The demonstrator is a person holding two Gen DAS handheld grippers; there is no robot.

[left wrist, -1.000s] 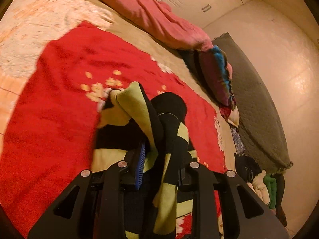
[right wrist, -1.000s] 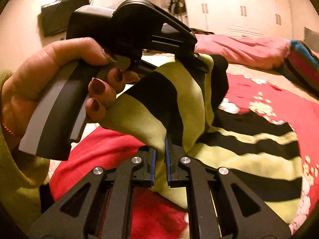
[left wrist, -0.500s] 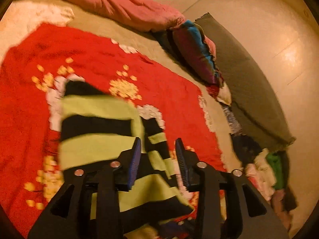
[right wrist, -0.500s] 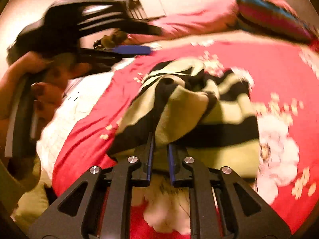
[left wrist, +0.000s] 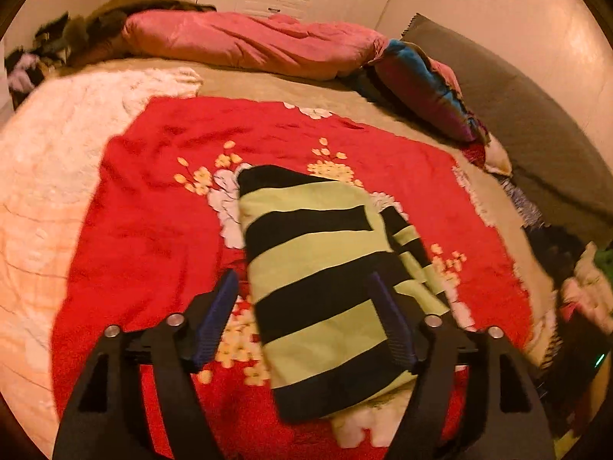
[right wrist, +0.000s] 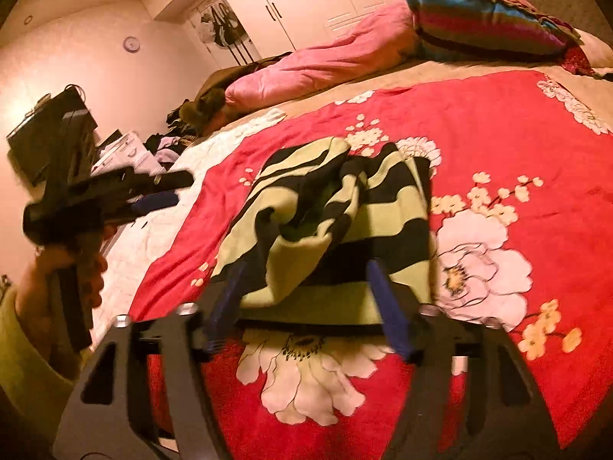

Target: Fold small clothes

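A small garment with black and pale green stripes (left wrist: 322, 268) lies folded on the red flowered blanket (left wrist: 153, 230). In the right wrist view the garment (right wrist: 329, 222) shows a bunched fold on top. My left gripper (left wrist: 306, 306) is open and empty, hovering over the garment's near end. My right gripper (right wrist: 306, 291) is open and empty, its fingers either side of the garment's near edge. The left gripper also shows at the left of the right wrist view (right wrist: 161, 191), held in a hand away from the garment.
A pink duvet (left wrist: 249, 42) and a striped pillow (left wrist: 425, 84) lie at the bed's far side. A grey mat (left wrist: 528, 122) and a pile of clothes (left wrist: 582, 280) lie right of the bed. White wardrobes (right wrist: 306, 4) stand behind.
Both grippers have let go of the striped garment and opened wide. The garment dropped onto the blanket, and the left gripper pulled away to the side.
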